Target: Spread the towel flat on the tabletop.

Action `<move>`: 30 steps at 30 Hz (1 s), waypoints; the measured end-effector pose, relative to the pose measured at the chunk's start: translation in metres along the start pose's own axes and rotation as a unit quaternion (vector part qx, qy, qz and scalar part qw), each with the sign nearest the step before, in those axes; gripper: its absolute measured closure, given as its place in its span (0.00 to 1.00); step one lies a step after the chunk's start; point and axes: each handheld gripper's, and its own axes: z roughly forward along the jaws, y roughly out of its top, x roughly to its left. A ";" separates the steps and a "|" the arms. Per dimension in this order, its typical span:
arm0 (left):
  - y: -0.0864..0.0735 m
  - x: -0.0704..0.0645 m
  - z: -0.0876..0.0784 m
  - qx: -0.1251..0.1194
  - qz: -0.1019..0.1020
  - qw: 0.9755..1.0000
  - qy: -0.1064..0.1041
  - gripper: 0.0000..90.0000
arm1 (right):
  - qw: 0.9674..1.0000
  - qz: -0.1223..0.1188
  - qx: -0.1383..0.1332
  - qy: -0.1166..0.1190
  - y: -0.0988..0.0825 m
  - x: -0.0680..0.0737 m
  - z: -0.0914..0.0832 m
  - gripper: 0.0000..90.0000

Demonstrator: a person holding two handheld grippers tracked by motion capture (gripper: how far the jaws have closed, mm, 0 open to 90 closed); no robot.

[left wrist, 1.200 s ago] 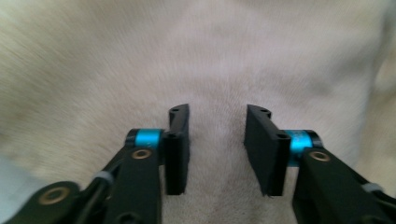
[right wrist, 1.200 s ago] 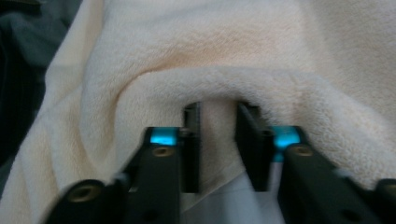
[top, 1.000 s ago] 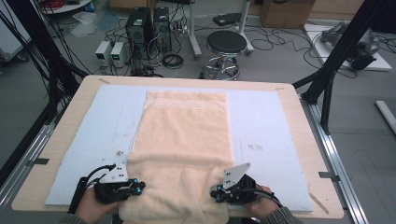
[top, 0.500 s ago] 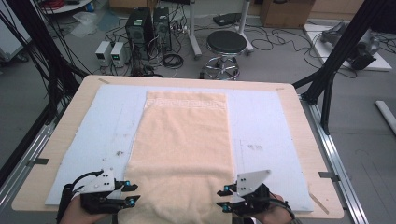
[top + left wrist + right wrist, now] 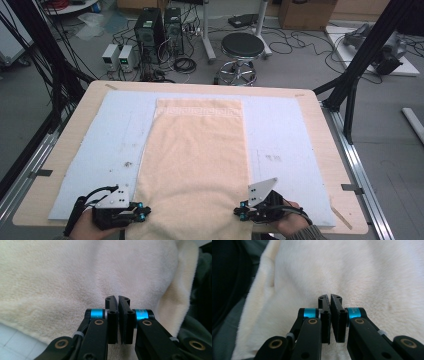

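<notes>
While one fluffy cream towel [image 5: 197, 160] lies flat on the pale blue mat [image 5: 290, 135], your two grippers flank its near edge.
Your left gripper [image 5: 141, 214] and right gripper [image 5: 238, 212] have just snapped closed, jaws together, nothing between them.

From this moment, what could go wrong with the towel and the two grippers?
1. Both the left gripper and right gripper have just closed with nothing between the jaws, so a lift now would likely leave the towel behind.
2. The towel's near edge hangs over the table edge; a nudge may drag more of it off.
</notes>
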 end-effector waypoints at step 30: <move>0.004 0.011 0.000 -0.041 -0.023 0.998 0.042 0.71 | 0.996 0.051 -0.071 -0.032 0.014 -0.010 0.005 0.67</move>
